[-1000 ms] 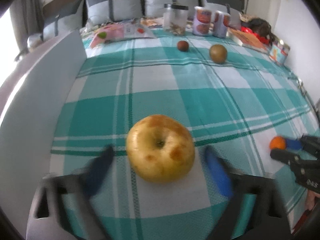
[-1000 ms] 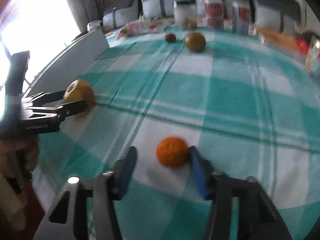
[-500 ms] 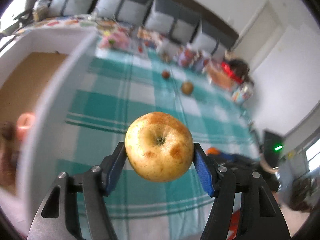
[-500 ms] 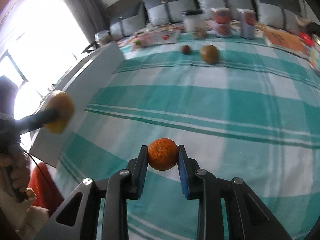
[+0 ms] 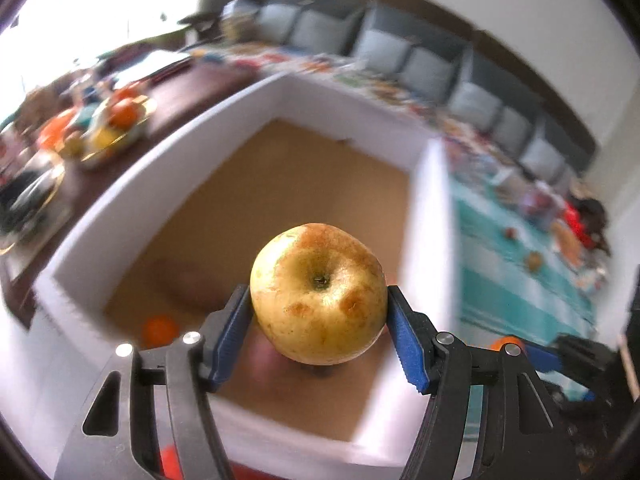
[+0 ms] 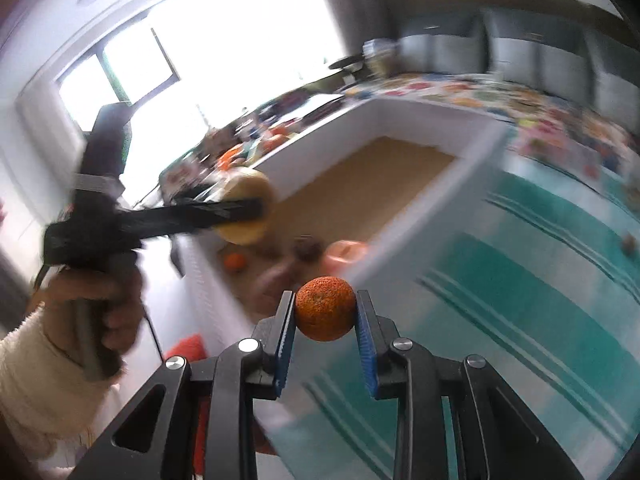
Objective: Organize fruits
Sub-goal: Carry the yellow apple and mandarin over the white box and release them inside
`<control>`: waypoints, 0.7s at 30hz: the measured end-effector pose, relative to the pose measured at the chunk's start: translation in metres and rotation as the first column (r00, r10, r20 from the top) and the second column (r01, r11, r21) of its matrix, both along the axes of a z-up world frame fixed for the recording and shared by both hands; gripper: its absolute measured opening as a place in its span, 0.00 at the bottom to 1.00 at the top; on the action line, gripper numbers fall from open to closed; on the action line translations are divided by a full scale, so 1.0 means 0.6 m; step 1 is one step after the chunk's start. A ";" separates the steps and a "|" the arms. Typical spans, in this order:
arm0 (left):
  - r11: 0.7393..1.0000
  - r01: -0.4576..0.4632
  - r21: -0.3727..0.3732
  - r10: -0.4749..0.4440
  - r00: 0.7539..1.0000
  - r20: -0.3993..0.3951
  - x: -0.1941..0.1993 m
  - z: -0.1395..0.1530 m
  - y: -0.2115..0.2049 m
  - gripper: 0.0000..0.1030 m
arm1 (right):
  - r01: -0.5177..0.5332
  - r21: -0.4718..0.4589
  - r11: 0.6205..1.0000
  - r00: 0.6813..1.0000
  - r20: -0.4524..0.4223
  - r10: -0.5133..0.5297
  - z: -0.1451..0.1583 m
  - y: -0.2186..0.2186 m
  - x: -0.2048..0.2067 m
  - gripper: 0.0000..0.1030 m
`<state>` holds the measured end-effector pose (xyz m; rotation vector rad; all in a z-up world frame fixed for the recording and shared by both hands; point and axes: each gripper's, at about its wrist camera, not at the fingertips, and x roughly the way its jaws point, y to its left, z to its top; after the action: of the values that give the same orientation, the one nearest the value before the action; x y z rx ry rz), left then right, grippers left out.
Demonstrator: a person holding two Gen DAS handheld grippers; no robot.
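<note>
Above a white box (image 5: 430, 216) with a brown floor, two grippers each carry one fruit. One yellow apple (image 5: 319, 298), marked with brown spots and seen stem end on, sits clamped between the blue pads of the left gripper (image 5: 319, 322); the pads press on its two sides and it hangs over the near part of the box floor. One orange (image 6: 325, 308) is pinched between the blue pads of the right gripper (image 6: 326, 322), the jaws drawn tight onto it. In the right wrist view that orange hangs over the near corner of the box wall, at the edge of a teal checked cloth (image 6: 520, 304).

Seen from the right wrist, the left gripper reaches in from the left with the apple at its tip, over the box's left wall, and a hand (image 6: 104, 308) in a cream sleeve (image 6: 36, 372) grips its handle. In the left wrist view the right gripper shows at the lower right, just outside the box's right wall.

Inside the box, the left wrist view shows one small orange fruit (image 5: 159, 330) near the left wall, beside a blurred reddish shape. The right wrist view shows about four things there: that small orange fruit, a dark round one (image 6: 307, 249), a pale orange one (image 6: 344, 254) and a blurred brownish one; the blur makes the count unsure.

On the cloth, well away from both grippers, two more small fruits (image 5: 534, 260) lie loose. A plate of fruit (image 5: 116, 128) stands on a dark table beyond the box's left wall, too blurred to count.
</note>
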<state>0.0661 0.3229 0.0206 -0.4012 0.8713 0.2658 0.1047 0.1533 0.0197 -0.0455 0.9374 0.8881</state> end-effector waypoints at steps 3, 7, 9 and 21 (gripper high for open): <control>0.999 -0.050 0.005 0.050 0.997 -0.055 -0.008 -0.034 0.030 0.66 | -0.063 -0.059 0.996 0.998 -0.017 0.062 -0.018 0.086 0.001 0.28; 0.997 -0.077 0.005 0.077 0.993 -0.094 -0.013 -0.059 0.043 0.67 | -0.084 -0.148 0.985 0.996 -0.052 0.077 -0.048 0.157 0.013 0.29; 0.997 -0.079 0.018 0.080 0.994 -0.070 -0.021 -0.055 0.049 0.74 | -0.078 -0.193 0.978 0.997 -0.037 0.072 -0.056 0.177 0.014 0.32; 0.997 0.000 0.074 -0.006 0.996 0.094 -0.042 0.019 -0.058 0.80 | 0.188 -0.147 0.971 0.961 0.231 -0.151 -0.017 -0.043 -0.010 1.00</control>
<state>0.0411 0.2883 0.0322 -0.3413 0.7678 0.2733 0.0984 0.1276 0.0092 -0.2003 0.7945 0.6289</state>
